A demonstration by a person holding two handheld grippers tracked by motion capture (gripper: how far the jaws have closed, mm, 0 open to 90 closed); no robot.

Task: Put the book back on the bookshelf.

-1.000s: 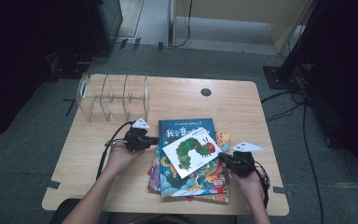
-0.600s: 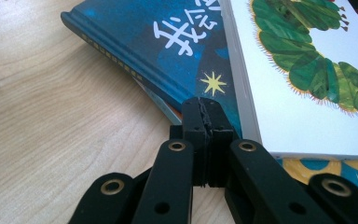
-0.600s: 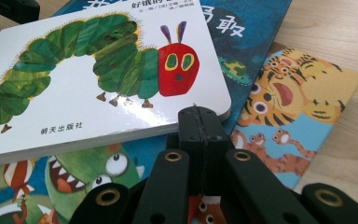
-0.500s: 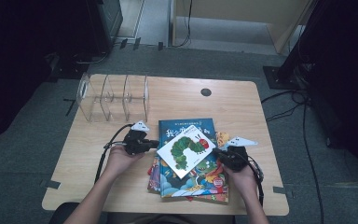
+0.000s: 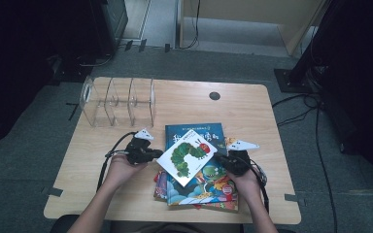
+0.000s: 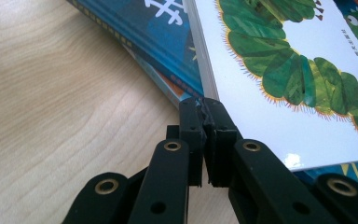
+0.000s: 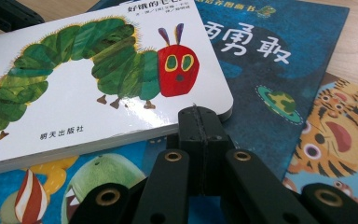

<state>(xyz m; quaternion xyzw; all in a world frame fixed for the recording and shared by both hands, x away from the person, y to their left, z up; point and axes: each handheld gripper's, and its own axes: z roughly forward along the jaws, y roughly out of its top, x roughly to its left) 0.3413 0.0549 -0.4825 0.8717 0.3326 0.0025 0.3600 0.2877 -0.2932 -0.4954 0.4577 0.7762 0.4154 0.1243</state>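
White caterpillar book (image 5: 187, 156) turned slightly; both grippers' fingers pressed together, empty, at its edges

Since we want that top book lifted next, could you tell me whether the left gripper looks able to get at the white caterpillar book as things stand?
Probably yes. The left gripper sits shut right at the corner edge of the white caterpillar book, which lies on top of the stack with nothing between them; its jaws would need to open first.

White book (image 5: 187, 156) with a green caterpillar, red head, yellow-green eyes, purple feelers; under it a dark blue book (image 5: 204, 132) with white characters, a bright blue cartoon book (image 5: 209, 187) with green faces, and a tiger book (image 7: 340, 135) in orange and black stripes; pale wood-grain table (image 5: 252, 111); black hand-held grippers (image 5: 148, 154).
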